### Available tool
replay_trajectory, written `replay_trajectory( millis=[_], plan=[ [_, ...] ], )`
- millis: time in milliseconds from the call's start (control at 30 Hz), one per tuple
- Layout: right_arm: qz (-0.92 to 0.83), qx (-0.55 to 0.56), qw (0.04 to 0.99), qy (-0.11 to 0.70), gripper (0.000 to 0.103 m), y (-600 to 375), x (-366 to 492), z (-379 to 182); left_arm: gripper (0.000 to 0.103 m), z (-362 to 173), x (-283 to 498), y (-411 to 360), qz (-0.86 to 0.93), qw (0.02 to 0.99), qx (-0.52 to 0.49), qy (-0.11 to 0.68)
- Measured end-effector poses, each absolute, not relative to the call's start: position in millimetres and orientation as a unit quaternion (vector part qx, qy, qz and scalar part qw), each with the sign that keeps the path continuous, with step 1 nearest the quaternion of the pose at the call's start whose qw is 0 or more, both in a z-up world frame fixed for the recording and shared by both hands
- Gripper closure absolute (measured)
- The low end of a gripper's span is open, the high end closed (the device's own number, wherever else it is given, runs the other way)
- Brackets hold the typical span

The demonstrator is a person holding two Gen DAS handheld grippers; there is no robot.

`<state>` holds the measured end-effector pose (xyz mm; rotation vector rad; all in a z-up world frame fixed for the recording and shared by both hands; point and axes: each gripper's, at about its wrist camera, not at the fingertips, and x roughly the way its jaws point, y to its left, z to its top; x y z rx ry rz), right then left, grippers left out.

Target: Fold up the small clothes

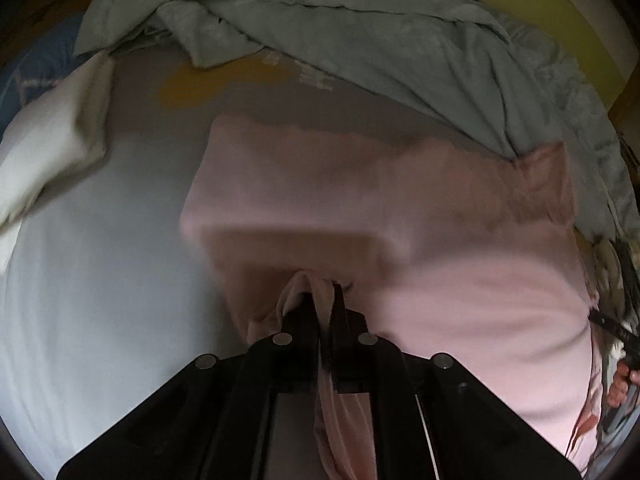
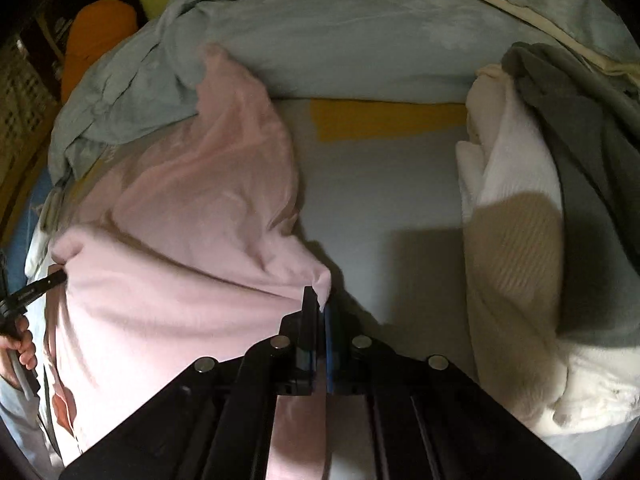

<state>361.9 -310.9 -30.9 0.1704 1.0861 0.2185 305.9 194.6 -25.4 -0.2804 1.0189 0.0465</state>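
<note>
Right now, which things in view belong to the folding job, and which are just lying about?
In the job:
pink garment
left gripper, shut on it
right gripper, shut on it

Lying about:
grey-green blanket
cream knit
dark grey cloth
orange item

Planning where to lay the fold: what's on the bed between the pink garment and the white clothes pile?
Right wrist view: bare pale sheet separates the pink garment from the white clothes pile.

Pink garment (image 2: 180, 208): soft matt fleece-like cloth. Cream top (image 2: 516, 184): ribbed knit. Gripper (image 2: 320, 308): matt black plastic, shiny metal bolts.
</note>
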Motion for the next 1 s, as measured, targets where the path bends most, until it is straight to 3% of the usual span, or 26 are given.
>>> replay_trajectory(
  millis=[333,400,500,533,567,1000],
  plan=[
    [0.086,0.063,0.860,0.498,0.101,-301,396,-24,0.094,-30,349,192,0.030,0.870,-0.100,0.481],
    [0.083,0.050,0.869,0.485,0.086,-306,380,-13,0.085,-26,340,194,0.024,0.864,-0.099,0.493],
    [0.082,0.033,0.884,0.459,0.053,-320,350,7,0.059,-16,317,192,0.023,0.860,-0.060,0.506],
    [0.088,0.035,0.885,0.457,0.051,-326,340,12,0.040,-10,309,193,0.040,0.863,-0.046,0.502],
    [0.092,0.039,0.883,0.458,0.050,-331,332,17,0.031,-4,296,194,0.058,0.867,-0.034,0.493],
    [0.157,0.021,0.894,0.420,0.050,-367,137,68,0.031,49,116,179,-0.031,0.887,-0.095,0.451]
  ],
)
